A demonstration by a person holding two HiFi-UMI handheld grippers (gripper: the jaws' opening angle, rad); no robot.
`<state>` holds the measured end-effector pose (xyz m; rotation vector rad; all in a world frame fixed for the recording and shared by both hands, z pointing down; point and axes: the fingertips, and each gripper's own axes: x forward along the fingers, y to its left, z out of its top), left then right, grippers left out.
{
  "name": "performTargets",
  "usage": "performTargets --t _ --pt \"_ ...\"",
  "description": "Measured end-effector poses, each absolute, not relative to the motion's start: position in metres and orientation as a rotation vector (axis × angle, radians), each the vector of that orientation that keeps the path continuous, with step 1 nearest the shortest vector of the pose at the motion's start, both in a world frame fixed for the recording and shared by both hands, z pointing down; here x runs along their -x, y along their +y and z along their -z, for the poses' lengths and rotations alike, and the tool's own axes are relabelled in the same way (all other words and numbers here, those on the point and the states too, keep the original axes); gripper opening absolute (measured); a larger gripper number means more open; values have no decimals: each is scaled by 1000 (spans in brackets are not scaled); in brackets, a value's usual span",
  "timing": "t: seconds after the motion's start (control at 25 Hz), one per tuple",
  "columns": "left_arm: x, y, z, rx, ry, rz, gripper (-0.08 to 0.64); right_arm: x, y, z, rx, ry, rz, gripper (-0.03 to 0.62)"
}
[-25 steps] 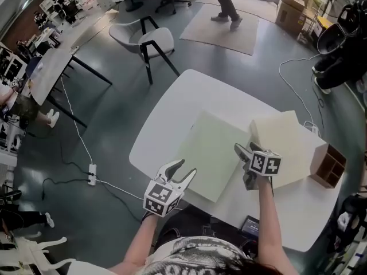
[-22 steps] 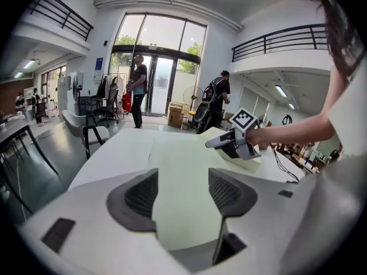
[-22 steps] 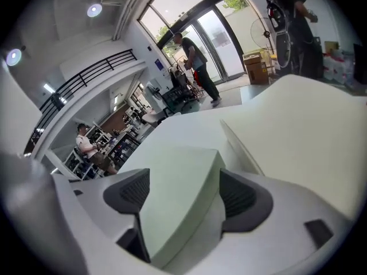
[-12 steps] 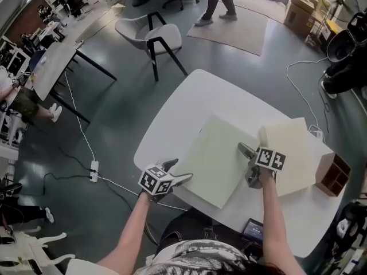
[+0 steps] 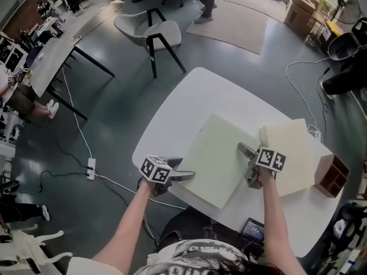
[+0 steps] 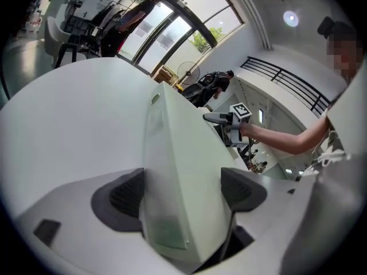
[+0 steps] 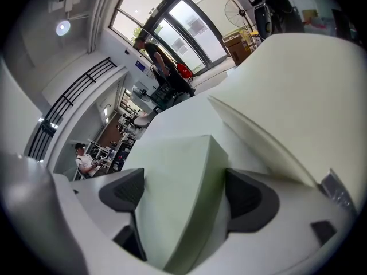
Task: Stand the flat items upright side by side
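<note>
The pale green slab (image 5: 221, 153) lies flat on the white table (image 5: 195, 96), and its near corner reaches almost to the table's edge in front of the person. Just beside it on the right lies the cream slab (image 5: 292, 150), also flat, with a small wooden box (image 5: 331, 176) close to its right side. Neither slab stands upright yet.

The left gripper (image 5: 180, 171) is at the near left edge of the green slab. Its jaws are opening, and its own view shows the slab's edge between the two pads, filling nearly the whole gap. The right gripper (image 5: 248, 164) is at the right edge of the same slab, near the place where it meets the cream one. Its jaws are spread wide around a corner of the slab, and they don't seem to squeeze it.

The step in hand is probably to take the green slab from both sides and tip it up. To do this well, each gripper should slide further on, so that the pads meet the flat faces and not only the corner, and then both should close together. The slab looks thick and soft, so a hard pinch may dent it. One long edge should remain on the table as a hinge, away from the near rim, with room left beside it for the cream slab.
</note>
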<state>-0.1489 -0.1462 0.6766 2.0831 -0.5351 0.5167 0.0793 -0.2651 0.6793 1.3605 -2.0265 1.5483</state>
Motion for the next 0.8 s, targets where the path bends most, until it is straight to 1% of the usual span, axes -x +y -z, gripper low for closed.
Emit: performTargets --t 0.2,0.4,0.68,0.8 --pt "148 -147 -678 -2095 -560 -493 411 -80 -266 -678 -1369 -2049 -1559 423" --pt "146 -144 -677 -2114 -595 -490 411 -76 -272 -664 -1389 -2109 -1464 419" --pt "143 -141 -661 -2211 -690 -500 411 -67 -281 -622 -1375 -2270 -1323 413" --pt "142 -145 -653 -2260 -746 -525 411 -63 -290 -596 -1383 -2361 -1266 397"
